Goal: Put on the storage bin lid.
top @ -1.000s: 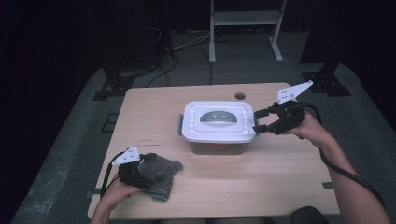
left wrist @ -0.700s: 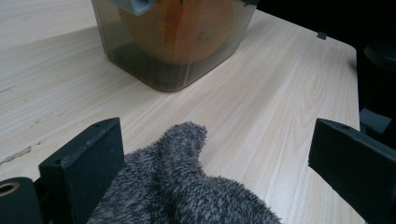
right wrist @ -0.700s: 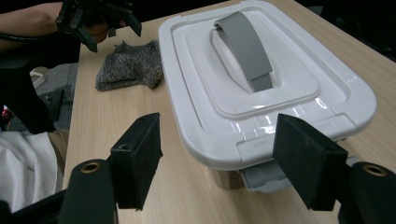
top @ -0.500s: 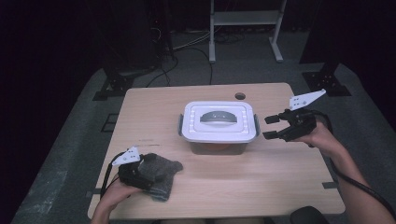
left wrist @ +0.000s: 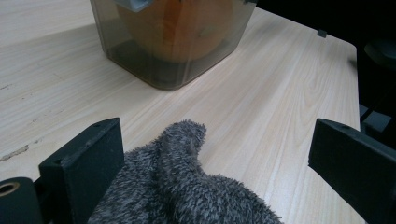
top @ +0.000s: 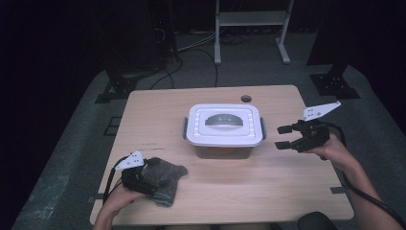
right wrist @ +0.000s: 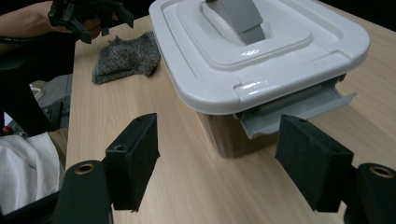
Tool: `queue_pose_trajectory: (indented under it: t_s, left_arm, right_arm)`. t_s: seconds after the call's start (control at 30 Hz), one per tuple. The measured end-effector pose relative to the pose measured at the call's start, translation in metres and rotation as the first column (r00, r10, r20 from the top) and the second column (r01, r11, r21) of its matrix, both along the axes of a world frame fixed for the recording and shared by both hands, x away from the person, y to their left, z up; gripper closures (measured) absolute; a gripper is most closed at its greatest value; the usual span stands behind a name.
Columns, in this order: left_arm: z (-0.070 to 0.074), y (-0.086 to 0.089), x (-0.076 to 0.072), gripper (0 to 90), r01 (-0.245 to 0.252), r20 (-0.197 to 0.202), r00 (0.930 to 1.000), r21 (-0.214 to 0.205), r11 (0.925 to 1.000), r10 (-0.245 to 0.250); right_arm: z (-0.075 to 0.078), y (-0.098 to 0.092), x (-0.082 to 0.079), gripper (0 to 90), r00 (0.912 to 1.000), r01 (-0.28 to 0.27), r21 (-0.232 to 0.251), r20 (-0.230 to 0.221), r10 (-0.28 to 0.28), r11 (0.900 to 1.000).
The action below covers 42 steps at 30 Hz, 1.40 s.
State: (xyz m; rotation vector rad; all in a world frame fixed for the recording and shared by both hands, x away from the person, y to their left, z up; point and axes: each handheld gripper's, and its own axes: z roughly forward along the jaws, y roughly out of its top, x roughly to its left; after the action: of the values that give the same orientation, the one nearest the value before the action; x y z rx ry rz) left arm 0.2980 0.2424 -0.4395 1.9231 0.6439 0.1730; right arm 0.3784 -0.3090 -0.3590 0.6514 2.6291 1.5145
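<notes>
My right gripper (top: 286, 136) hovers off the right end of the container (top: 223, 129), jaws wide apart and just been widening, nothing between them. In the right gripper view the grey latch (right wrist: 299, 109) on that end hangs flipped outward under the white lid (right wrist: 261, 51), just ahead of my jaws, not touched. The container sits mid-table, a little toward the far edge; something orange shows through its smoky wall (left wrist: 180, 32). The lid's grey handle (top: 224, 119) lies flat.

My left gripper (top: 143, 176) rests by the near left corner of the table (top: 249, 191), jaws apart over the grey fuzzy cloth (left wrist: 187, 186). The cloth lies bunched between them; whether the pads touch it I cannot tell.
</notes>
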Motion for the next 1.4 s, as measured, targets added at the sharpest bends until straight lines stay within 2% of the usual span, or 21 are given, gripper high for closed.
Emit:
queue_pose_trajectory:
  t_s: [0.37, 0.67, 0.93, 1.4]
  left_arm:
    - [0.0, 0.0, 0.0, 2.6, -0.003, 0.002, 1.0, 0.005, 1.0, 0.003]
    - [-0.001, -0.001, 0.001, 2.6, -0.002, 0.002, 1.0, 0.009, 1.0, 0.002]
    - [-0.001, -0.002, 0.001, 2.7, 0.001, 0.0, 1.0, 0.009, 1.0, -0.001]
    - [-0.001, -0.003, 0.001, 2.7, 0.006, -0.004, 1.0, 0.01, 0.9999, -0.006]
  right_arm:
    - [-0.019, -0.011, -0.01, 27.2, 0.9992, 0.017, 0.005, -0.036, -0.017, 0.9998]
    - [-0.039, -0.018, -0.02, 26.9, 0.9964, 0.029, -0.01, -0.08, -0.03, 0.9995]
    - [-0.056, -0.026, -0.029, 26.9, 0.9928, 0.05, 0.005, -0.11, -0.049, 0.9987]
    - [-0.073, -0.035, -0.042, 26.6, 0.9889, 0.075, 0.036, -0.131, -0.07, 0.9965]
